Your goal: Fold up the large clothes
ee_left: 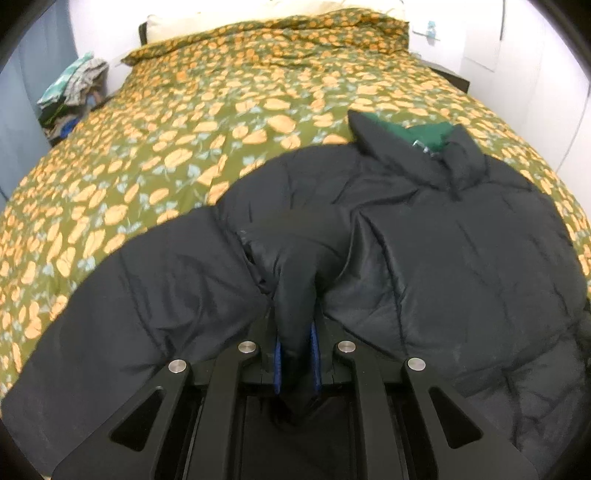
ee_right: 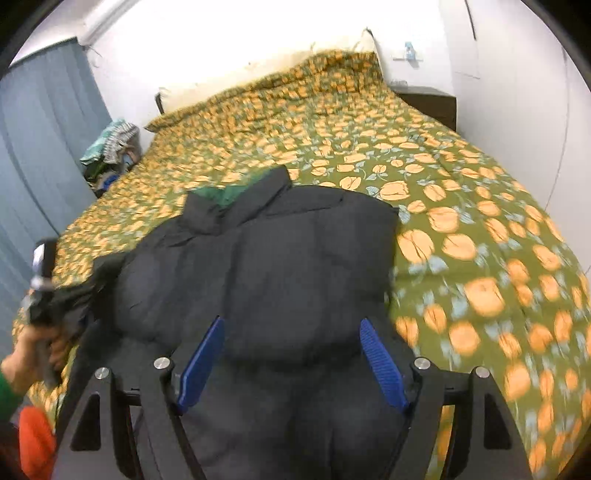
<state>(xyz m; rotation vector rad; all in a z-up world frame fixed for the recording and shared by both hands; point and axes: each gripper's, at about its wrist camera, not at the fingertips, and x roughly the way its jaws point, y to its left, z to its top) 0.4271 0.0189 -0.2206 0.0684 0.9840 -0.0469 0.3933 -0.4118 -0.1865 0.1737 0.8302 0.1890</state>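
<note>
On the floral bed (ee_left: 155, 155), the puffy black quilted jacket (ee_left: 424, 236) lies spread; left claw (ee_left: 295, 354) pinches its sleeve, right claw (ee_right: 291, 362) gapes. Carry sleeve across smoothly.

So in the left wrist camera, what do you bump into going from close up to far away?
Left tongs pinching the black puffer jacket → its green-lined collar → flowery bedspread → pale pillow → white wall.
</note>
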